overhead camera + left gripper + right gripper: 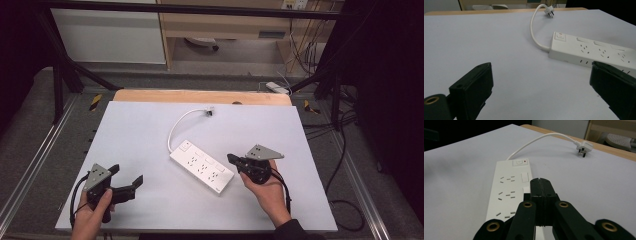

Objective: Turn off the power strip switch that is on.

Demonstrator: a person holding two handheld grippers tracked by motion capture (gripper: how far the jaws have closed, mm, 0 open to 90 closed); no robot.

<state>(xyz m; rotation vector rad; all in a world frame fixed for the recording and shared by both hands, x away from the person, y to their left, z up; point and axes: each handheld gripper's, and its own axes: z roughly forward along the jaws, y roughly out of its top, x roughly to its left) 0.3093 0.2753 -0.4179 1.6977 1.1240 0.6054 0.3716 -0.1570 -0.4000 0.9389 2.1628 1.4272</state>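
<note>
Black jaws of the right tool (pixel 541 187) press flat together with nothing between them, poised just over the near end of the long white plastic power strip (pixel 201 166). Beyond that tool the strip's white cable (pixel 541 141) curves away to its plug (pixel 584 147) on the pale grey counter (pixel 140 135). Well off to the side, the left tool (pixel 127 179) hangs spread wide, holding nothing.

Black gripper (pixel 126 180) bodies, grey triangular plates, brass screws, dark sleeve (pixel 295 231)

smooth white plastic power strip (pixel 201 167) on a matt pale table sheet (pixel 135 145).
</note>
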